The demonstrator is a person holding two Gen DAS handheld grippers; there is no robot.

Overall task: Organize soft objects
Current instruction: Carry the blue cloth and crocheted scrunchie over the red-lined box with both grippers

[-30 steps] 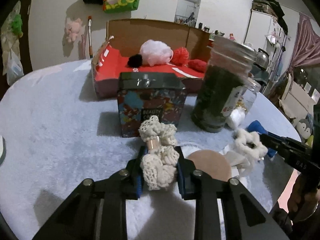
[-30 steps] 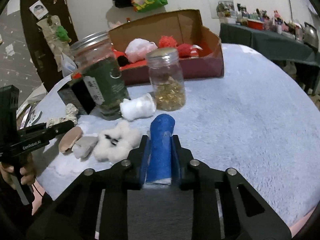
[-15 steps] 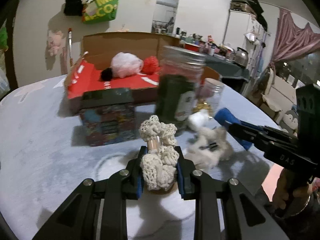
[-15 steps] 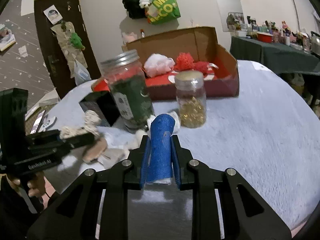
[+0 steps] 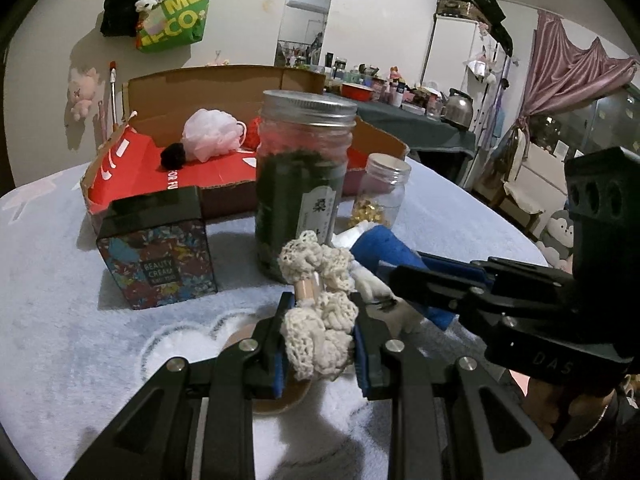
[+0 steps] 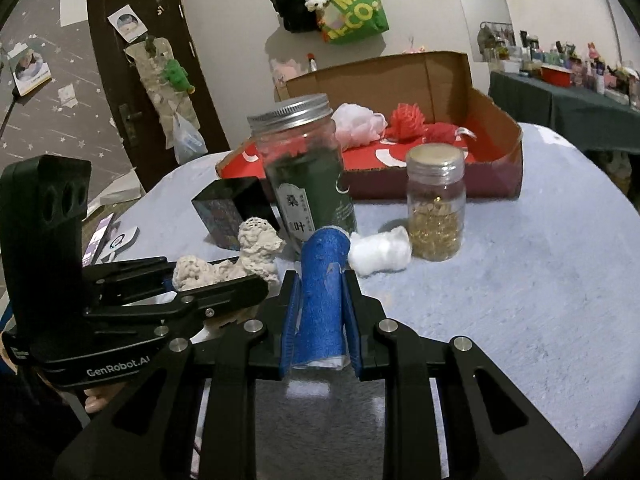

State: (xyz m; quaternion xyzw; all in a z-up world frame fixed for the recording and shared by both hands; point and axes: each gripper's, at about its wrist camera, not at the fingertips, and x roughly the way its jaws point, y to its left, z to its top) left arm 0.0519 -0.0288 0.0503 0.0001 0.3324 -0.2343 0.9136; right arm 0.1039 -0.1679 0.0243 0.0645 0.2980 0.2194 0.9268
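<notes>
Left gripper [image 5: 318,336] with jaws clenched on a cream crocheted scrunchie [image 5: 320,320], lifted clear of the desk [image 5: 60,320], above a tan round pad [image 5: 276,396] lying on the pale blue plush cover. Right gripper [image 6: 318,320] with jaws clamped on a blue rolled cloth [image 6: 322,300], one end sticking forward past the fingertips, also held up off the cover. Grippers close together, the right crossing in from the side in the left wrist view, the left reaching in likewise in the right wrist view. Just beyond both, a tall jar [image 5: 302,184] with a metal screw lid and dark green contents, upright. Beside it, a small jar [image 6: 436,204] of golden bits, also upright, with a white fluffy piece [image 6: 380,256] lying on the cover just in front, touching or nearly touching the small jar. On the other side of the tall jar, a patterned tin [image 5: 156,248] marked BEAUTY CREAM, black lid on. Further back, an open cardboard box [image 5: 224,88] with red lining, holding a pink mesh puff [image 5: 212,134], a black pompom [image 5: 174,156] and a red mesh puff [image 6: 404,120]. On the far wall, a green tote bag [image 5: 176,20], hanging.
</notes>
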